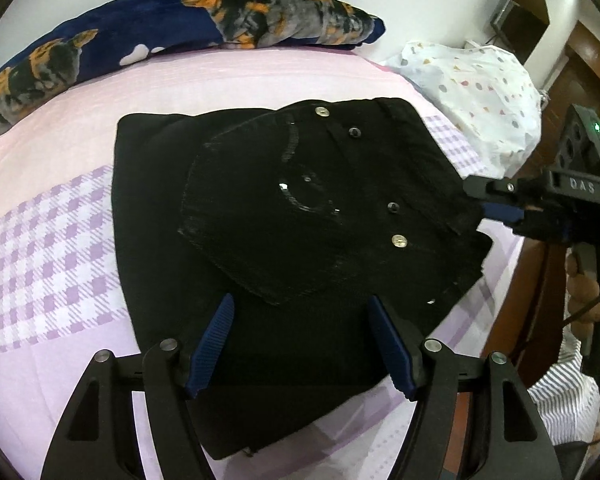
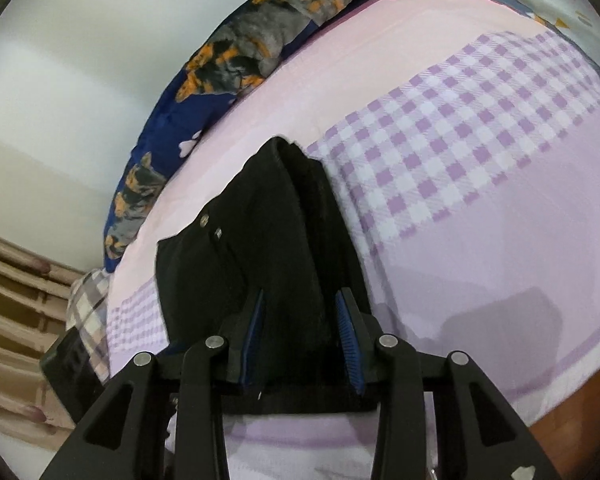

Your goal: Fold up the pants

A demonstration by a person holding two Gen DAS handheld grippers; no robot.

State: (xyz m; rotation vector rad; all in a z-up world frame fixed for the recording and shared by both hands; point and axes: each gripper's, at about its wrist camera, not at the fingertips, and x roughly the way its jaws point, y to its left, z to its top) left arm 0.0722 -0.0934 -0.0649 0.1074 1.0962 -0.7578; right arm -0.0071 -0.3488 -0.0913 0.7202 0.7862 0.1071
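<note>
Folded black pants (image 1: 284,216) lie mid-bed (image 1: 60,240). My right gripper (image 2: 300,334), at three o'clock, clamps the waistband corner to steady it; my left gripper (image 1: 300,344), fingers apart, hovers at six o'clock.

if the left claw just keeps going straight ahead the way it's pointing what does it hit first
Most likely the folded black pants. The left claw is open, hovering over their near edge, aimed across the back pocket. Depth is unclear, so it may skim above the fabric.

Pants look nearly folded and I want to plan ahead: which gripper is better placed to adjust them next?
Right: the right gripper is shut on the pants' waistband corner, while the left gripper hovers open.
</note>
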